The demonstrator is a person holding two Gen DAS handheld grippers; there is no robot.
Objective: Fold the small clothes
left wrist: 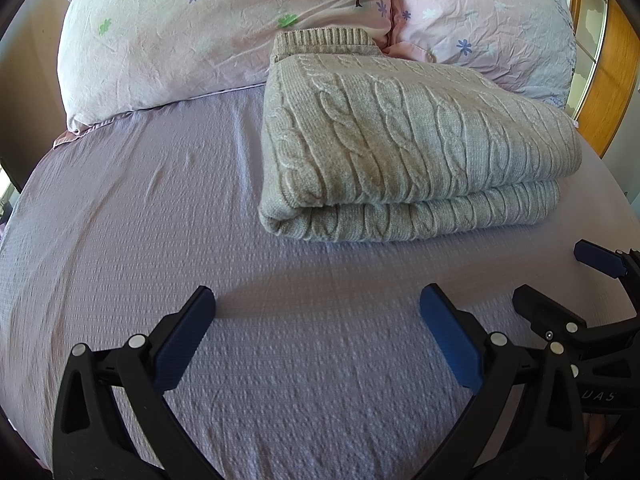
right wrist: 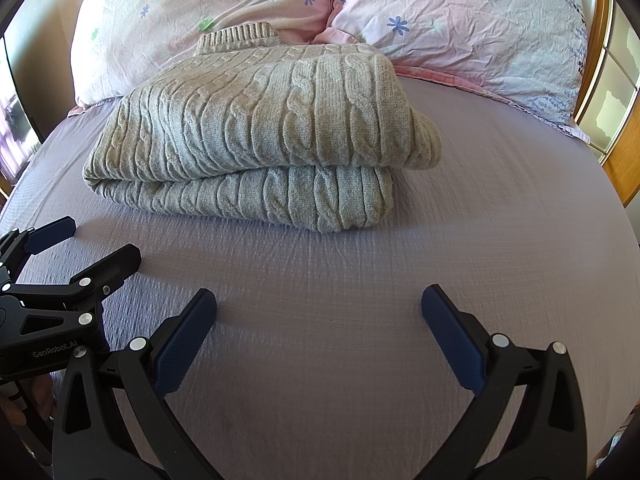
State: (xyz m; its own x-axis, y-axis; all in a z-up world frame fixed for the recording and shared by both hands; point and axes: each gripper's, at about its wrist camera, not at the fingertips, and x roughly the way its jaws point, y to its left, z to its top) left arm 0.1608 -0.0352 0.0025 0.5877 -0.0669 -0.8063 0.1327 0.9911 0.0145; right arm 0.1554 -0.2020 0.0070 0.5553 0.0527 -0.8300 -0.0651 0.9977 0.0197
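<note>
A grey cable-knit sweater (left wrist: 400,140) lies folded in a thick stack on the lilac bedspread (left wrist: 160,220), its ribbed hem toward the pillows. It also shows in the right wrist view (right wrist: 256,132). My left gripper (left wrist: 318,304) is open and empty, over bare bedspread in front of the sweater. My right gripper (right wrist: 320,304) is open and empty, also short of the sweater's near edge. The right gripper shows at the right edge of the left wrist view (left wrist: 560,276); the left gripper shows at the left edge of the right wrist view (right wrist: 92,240).
Two pink floral pillows (left wrist: 192,32) (right wrist: 472,20) lean behind the sweater at the head of the bed. A wooden frame with glass panes (right wrist: 616,92) stands at the right. The bedspread (right wrist: 480,200) stretches around the sweater.
</note>
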